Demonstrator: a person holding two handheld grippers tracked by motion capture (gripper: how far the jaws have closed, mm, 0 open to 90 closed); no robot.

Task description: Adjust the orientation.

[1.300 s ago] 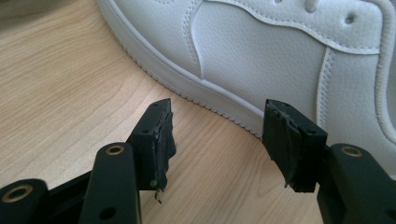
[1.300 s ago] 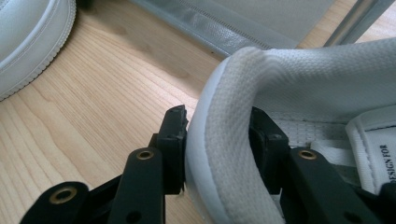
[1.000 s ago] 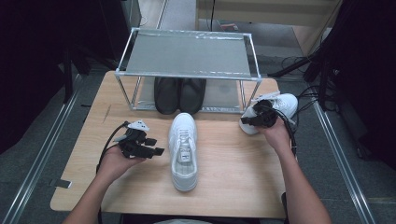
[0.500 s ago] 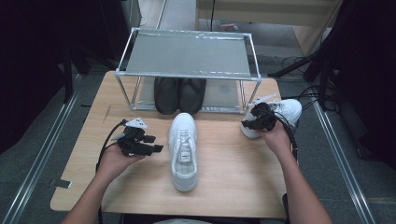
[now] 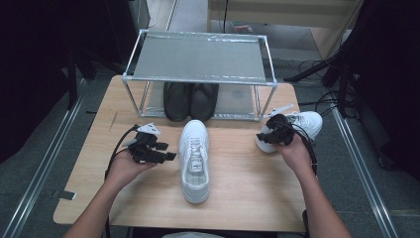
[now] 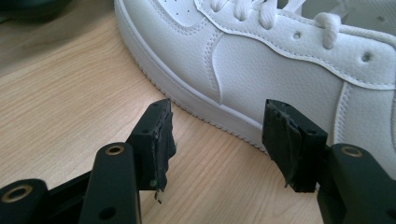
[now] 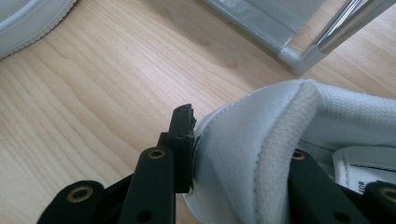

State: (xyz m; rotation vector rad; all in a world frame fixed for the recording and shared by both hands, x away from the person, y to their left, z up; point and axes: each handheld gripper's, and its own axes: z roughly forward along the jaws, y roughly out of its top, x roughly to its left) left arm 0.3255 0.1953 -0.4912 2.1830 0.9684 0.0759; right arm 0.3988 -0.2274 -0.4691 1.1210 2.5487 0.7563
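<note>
High view shows the right gripper [image 5: 270, 135] grasping the heel of the right sneaker [image 5: 304, 124], toe pointing right, while the left gripper [image 5: 166, 156] waits released beside the middle sneaker [image 5: 194, 156].

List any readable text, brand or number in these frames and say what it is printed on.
None can be read in full.
Insole label inside the white shoe held by the right hand-held gripper: dark letters cut off at the frame edge, unreadable.
Middle white shoe: tongue tag too small to read.
Shoe rack and dark shoes: no text seen.
</note>
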